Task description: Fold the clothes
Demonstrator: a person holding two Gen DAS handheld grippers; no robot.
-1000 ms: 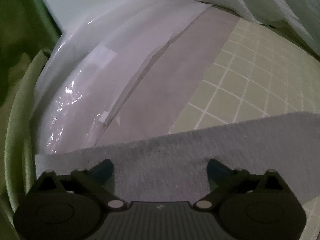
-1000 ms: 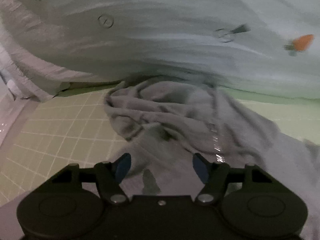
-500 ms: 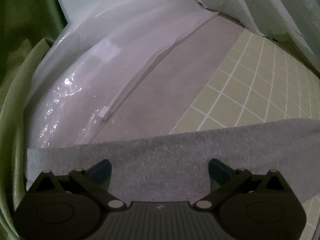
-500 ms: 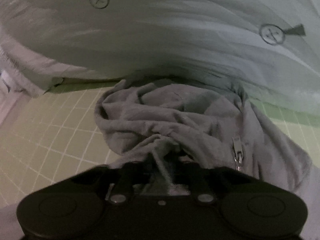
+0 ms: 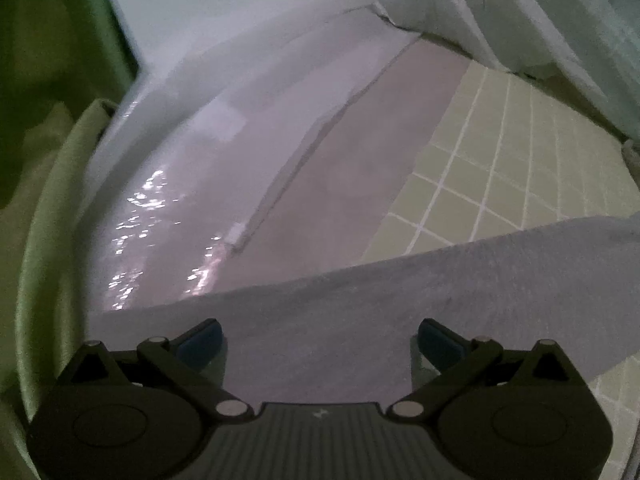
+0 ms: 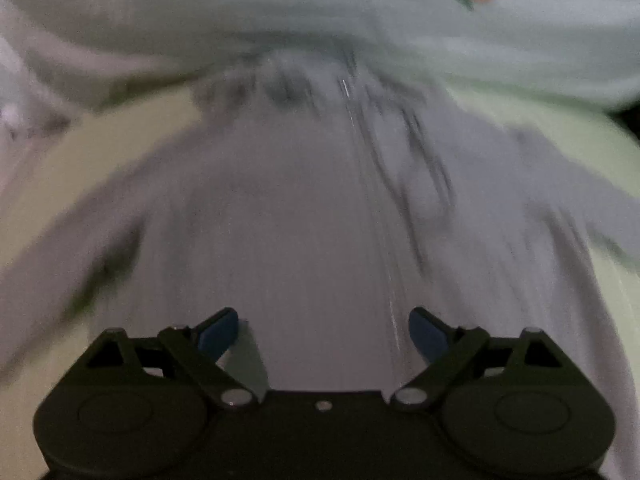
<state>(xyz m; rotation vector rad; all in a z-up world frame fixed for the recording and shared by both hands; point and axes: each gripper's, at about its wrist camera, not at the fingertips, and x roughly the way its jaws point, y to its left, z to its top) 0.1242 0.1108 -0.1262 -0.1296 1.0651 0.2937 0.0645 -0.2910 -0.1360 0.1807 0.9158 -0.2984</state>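
A grey zip-up garment [image 6: 312,208] lies stretched out under my right gripper [image 6: 323,336], its zipper [image 6: 384,220] running away from the fingers. This view is smeared by motion. The right gripper is open, its blue pads [image 6: 218,334] wide apart over the cloth and holding nothing. In the left wrist view a flat band of the same grey garment [image 5: 400,288] crosses the lower frame. My left gripper [image 5: 319,340] is open just above it, and nothing sits between its fingertips [image 5: 438,344].
A pale green grid mat [image 5: 500,168] covers the surface. Shiny clear plastic wrapping [image 5: 192,184] lies at the left beside green fabric [image 5: 48,208]. A white cloth with carrot print [image 6: 480,20] piles up behind the garment. White folded material [image 5: 500,12] sits at the far right.
My right gripper was shut on a bunch of the grey garment half a second ago; it is open now and the cloth lies stretched flatter. The left gripper stayed open and barely shifted.
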